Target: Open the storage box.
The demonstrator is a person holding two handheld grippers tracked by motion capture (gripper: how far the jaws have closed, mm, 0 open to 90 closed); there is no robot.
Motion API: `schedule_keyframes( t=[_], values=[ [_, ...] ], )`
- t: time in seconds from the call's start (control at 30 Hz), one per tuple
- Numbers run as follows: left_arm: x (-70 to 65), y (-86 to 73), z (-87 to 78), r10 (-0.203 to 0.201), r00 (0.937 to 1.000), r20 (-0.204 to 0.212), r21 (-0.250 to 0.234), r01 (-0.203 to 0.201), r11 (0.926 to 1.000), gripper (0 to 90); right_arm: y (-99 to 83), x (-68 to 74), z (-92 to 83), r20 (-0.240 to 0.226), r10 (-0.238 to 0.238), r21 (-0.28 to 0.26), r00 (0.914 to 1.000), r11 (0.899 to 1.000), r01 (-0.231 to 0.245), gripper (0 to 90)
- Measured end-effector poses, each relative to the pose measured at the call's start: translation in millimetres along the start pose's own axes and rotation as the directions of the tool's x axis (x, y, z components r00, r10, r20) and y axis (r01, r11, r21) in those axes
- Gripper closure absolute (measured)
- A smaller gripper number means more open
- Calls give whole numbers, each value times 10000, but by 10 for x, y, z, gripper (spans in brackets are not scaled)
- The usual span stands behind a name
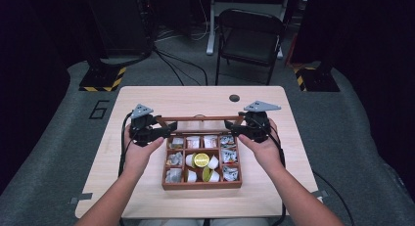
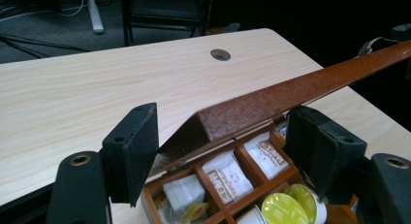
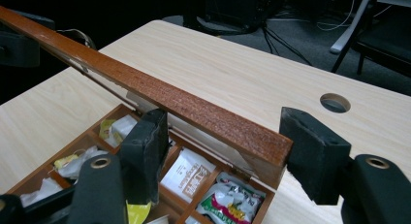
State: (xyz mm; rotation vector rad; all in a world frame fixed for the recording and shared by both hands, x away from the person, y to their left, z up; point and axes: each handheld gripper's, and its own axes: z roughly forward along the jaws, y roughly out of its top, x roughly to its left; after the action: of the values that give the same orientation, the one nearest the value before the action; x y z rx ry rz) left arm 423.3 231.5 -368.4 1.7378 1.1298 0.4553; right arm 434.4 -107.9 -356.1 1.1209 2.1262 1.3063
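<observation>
Both grippers, left (image 1: 166,130) and right (image 1: 230,127), stand part open astride the far corners of the wooden box (image 1: 201,184), pads clear of its raised lid (image 1: 200,119), so opening looks nearly done and withdrawal remains.

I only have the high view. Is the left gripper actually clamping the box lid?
Observer: No; the lid corner sits between the jaws of the left gripper, but one pad stands clear of it.
Operator: And the right one?
Observer: The lid's end abuts one pad of the right gripper; squeezed or not, I cannot tell.
Operator: What's under the lid?
Observer: White sachets with brown print.
</observation>
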Motion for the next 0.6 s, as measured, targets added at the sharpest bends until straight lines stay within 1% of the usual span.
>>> schedule_keyframes(
  t=[0.07, 0.27, 0.5, 0.57, 0.6],
  values=[
    [14, 16, 30, -20, 10000, -29, -88, 19, 10000, 283, 25, -25, 23, -8, 155, -79, 9999, 9998, -155, 353],
    [76, 31, 134, 39, 10000, -53, -201, -40, 9998, 285, 86, -91, 76, -63, 392, -185, 9992, 9991, -393, 357],
    [146, -15, 279, 3, 9999, -163, -165, -6, 9999, 287, 126, -140, 127, -2, 493, -323, 9988, 9983, -493, 362],
    [155, -28, 312, -36, 9999, -160, -174, 34, 9998, 287, 137, -155, 144, 13, 502, -325, 9987, 9982, -501, 363],
    [163, -31, 327, 5, 9998, -183, -236, -10, 9997, 287, 140, -163, 155, 22, 528, -327, 9986, 9981, -527, 363]
  ],
)
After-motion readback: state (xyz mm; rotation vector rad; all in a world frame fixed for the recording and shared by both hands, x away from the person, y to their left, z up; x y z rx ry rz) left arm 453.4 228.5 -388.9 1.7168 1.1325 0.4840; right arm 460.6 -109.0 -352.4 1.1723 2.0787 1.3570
